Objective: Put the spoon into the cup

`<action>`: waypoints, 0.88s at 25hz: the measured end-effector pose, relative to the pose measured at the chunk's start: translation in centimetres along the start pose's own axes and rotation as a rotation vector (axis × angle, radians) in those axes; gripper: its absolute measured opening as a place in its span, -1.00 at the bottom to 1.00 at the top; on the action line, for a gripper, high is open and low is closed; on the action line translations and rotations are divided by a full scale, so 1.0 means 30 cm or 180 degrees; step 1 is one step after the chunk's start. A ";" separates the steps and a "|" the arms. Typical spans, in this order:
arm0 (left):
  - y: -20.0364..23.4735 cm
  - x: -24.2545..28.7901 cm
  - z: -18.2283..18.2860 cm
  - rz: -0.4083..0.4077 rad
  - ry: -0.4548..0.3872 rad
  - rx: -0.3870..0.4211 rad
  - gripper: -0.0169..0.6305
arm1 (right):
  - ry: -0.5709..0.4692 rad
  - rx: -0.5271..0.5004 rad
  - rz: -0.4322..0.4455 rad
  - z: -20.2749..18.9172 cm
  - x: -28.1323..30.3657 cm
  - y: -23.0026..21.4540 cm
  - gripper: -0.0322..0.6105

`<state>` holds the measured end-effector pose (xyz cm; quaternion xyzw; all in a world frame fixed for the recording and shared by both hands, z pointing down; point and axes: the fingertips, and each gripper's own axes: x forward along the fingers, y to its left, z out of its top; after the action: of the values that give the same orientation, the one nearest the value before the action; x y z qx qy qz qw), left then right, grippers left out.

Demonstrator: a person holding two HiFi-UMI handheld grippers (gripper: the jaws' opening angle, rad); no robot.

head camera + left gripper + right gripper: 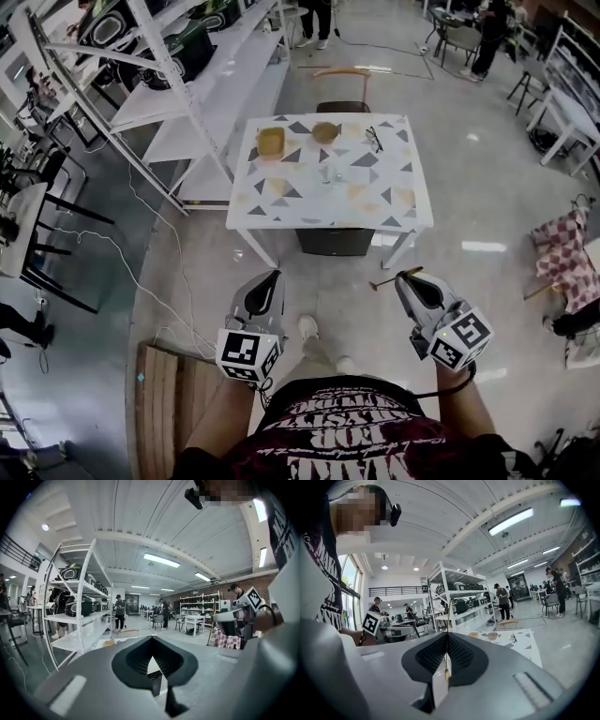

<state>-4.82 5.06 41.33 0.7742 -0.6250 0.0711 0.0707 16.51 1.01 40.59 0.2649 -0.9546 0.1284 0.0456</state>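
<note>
Your left gripper (274, 276) and right gripper (404, 276): jaws together, empty, near you. On the far table (403, 214), two tan vessels (271, 141) (325, 131); either may be the cup. Spoon not discernible. Risk: you choose the wrong vessel, or arrive closed and knock the spoon away.

Open floor (319, 281) lies between the person (337, 427) and the bench (375, 202). A white shelf rack (187, 94) stands close on the bench's left; the right side is free floor.
</note>
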 end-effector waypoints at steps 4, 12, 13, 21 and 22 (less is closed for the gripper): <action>0.045 0.076 0.005 -0.0081 0.0003 -0.0012 -0.95 | 0.0022 0.0037 -0.0061 0.008 0.069 -0.030 -0.79; 0.150 0.211 0.015 -0.0178 0.0044 -0.0029 -0.95 | 0.0043 0.0053 -0.0102 0.054 0.206 -0.075 -0.79; 0.159 0.228 0.013 -0.0198 0.0054 -0.0033 -0.95 | 0.0050 0.0056 -0.0106 0.056 0.223 -0.081 -0.79; 0.223 0.381 -0.004 -0.0372 0.0159 -0.0052 -0.95 | 0.0105 0.0109 -0.0199 0.072 0.338 -0.164 -0.79; 0.227 0.399 -0.006 -0.0402 0.0169 -0.0049 -0.95 | 0.0111 0.0117 -0.0212 0.073 0.352 -0.174 -0.79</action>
<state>-8.98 -7.78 44.02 0.8093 -0.5733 0.0821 0.0975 10.15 -9.11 41.28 0.2952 -0.9417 0.1490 0.0617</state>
